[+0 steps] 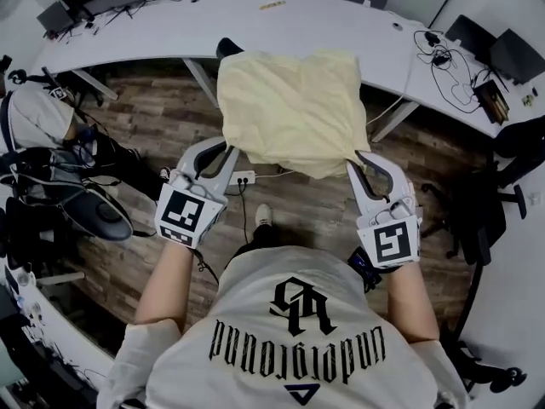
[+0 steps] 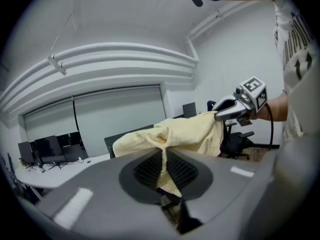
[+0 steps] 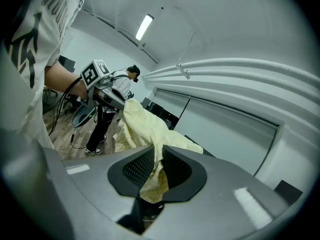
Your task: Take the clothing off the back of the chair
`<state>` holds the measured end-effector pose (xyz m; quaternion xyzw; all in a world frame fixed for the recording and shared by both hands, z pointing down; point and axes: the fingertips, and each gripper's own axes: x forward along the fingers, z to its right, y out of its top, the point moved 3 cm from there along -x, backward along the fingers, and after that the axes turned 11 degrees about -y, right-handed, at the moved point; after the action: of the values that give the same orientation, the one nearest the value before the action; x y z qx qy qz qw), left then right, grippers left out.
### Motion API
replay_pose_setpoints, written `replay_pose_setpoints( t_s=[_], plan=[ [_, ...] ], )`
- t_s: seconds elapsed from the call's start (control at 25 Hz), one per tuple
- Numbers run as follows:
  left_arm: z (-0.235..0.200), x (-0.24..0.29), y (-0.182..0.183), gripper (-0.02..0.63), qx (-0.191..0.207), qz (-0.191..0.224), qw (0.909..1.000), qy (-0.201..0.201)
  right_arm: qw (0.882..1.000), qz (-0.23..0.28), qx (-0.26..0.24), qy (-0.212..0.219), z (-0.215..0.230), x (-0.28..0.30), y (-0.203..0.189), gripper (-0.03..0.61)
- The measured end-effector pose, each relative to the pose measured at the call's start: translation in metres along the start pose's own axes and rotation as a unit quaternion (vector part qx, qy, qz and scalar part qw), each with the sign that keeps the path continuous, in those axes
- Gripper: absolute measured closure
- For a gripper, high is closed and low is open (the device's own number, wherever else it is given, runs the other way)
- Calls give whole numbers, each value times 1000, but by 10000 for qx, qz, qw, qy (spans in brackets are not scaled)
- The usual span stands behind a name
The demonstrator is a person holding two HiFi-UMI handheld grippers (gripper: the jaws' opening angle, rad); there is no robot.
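Office: curved white desk (image 1: 324,15), plank floor (image 1: 145,118). Item: garment (image 1: 294,109), pale yellow, soft crinkled weave, slack sheet at 12 o'clock, strung between the grippers. Left gripper (image 1: 226,149): jaws pinching its 7 o'clock corner. Right gripper (image 1: 358,158): jaws pinching its 5 o'clock corner. Step: lift-off, seemingly near done. Next: carry it clear of the dark chair (image 1: 228,47).

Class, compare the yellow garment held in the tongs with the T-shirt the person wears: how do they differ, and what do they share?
The yellow garment is pale yellow; the T-shirt is off-white. The yellow garment is plain; the T-shirt bears black print. The yellow garment hangs stretched between the left tongs and right tongs, each shut on an edge; the T-shirt is worn. Both are soft cloth.
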<state>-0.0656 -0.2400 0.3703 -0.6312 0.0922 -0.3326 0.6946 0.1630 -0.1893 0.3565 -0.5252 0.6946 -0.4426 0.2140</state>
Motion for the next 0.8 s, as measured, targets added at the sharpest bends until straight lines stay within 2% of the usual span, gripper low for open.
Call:
replay_pose_setpoints(
  t_s=[0.32,0.56,0.8],
  plan=[
    [62,-39,9,546,-162,-38,9992,359,9994,207,37,271,-9,-53,-3,525],
    [80,-60,2,546,-177,-128,9992,344,9993,135,115,334,-31,-74,0,525],
    [91,-79,-10,546,-117,-87,9998,150,9995,-7,154,260,-57,-91,3,525]
  ],
)
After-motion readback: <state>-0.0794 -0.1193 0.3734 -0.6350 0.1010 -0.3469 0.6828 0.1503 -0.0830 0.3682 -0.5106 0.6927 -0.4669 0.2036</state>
